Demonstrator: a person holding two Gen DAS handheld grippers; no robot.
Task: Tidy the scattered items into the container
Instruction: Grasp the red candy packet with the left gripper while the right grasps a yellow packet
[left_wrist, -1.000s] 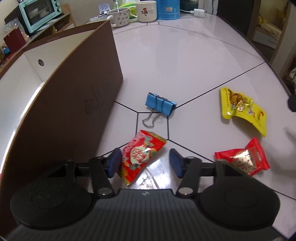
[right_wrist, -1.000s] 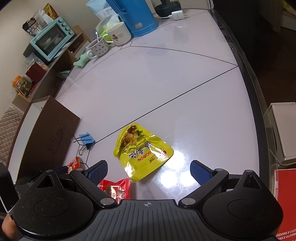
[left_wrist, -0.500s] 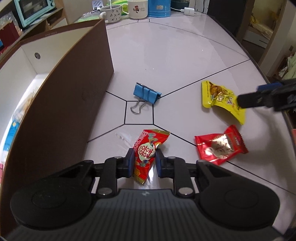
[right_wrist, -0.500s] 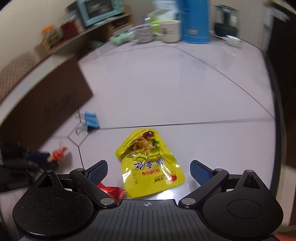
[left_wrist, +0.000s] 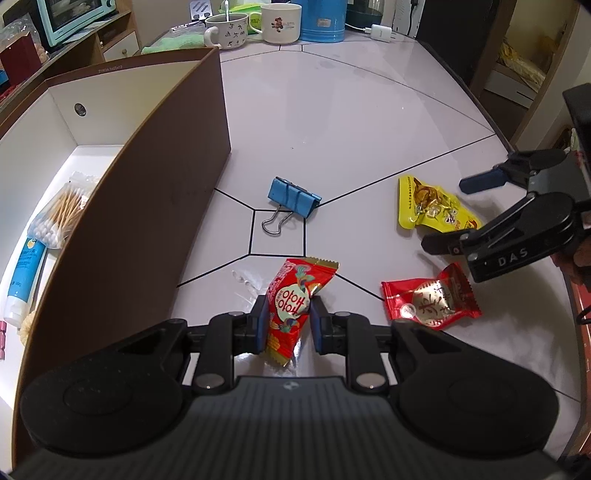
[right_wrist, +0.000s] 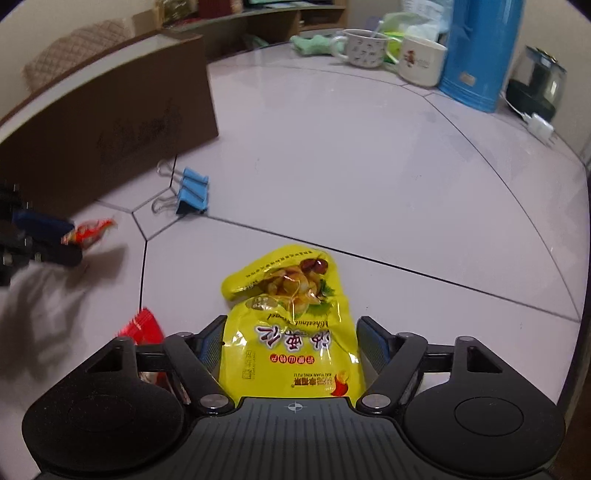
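Observation:
My left gripper (left_wrist: 287, 320) is shut on a red candy packet (left_wrist: 291, 304) and holds it just above the table beside the brown box (left_wrist: 147, 177). My right gripper (right_wrist: 291, 341) is open, its fingers either side of a yellow chestnut pouch (right_wrist: 295, 332) that lies flat on the table; the pouch also shows in the left wrist view (left_wrist: 432, 206). A second red packet (left_wrist: 430, 299) and a blue binder clip (left_wrist: 291, 194) lie on the table. The box holds cotton swabs (left_wrist: 61, 210) and a tube (left_wrist: 22, 277).
Two mugs (left_wrist: 225, 31), a blue flask (right_wrist: 480, 51) and a kettle (right_wrist: 535, 88) stand at the table's far edge. A charger (right_wrist: 539, 123) lies near them. The table's right edge is close to the right gripper. A toaster oven (left_wrist: 70, 14) sits on a shelf behind the box.
My left gripper closed on the red candy packet and lifted it slightly. My right gripper swung round, moved down over the yellow pouch and narrowed its opening around it.

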